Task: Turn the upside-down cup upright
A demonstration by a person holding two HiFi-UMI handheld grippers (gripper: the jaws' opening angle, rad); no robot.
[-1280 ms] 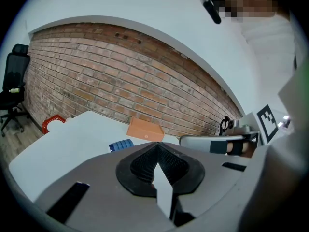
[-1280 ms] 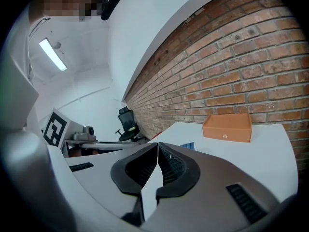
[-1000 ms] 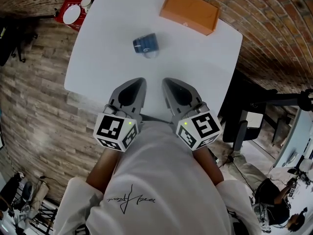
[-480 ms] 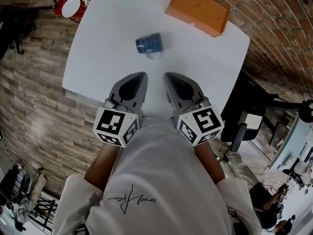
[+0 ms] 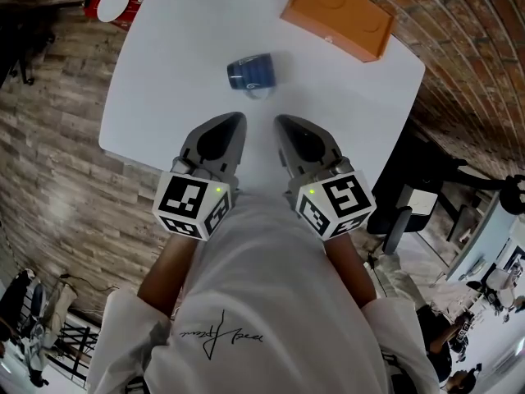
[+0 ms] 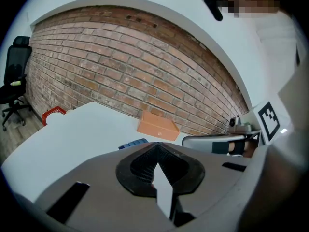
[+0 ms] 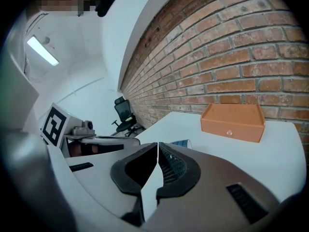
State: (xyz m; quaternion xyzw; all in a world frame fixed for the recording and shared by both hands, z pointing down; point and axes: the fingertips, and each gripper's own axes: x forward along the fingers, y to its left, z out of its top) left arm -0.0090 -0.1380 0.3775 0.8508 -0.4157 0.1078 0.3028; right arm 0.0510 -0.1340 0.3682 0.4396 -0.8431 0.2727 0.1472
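Unstarted: blue cup (image 5: 250, 72) untouched on white table (image 5: 164, 72), yet to be righted; left gripper (image 5: 234, 120), right gripper (image 5: 283, 121) pinched closed on nothing, well short.

Open surface (image 5: 164, 80) lies ahead of both jaws and on either side of the cup (image 5: 250, 72), which sits just ahead between them; the orange box (image 5: 340, 15) blocks the far right, well beyond.
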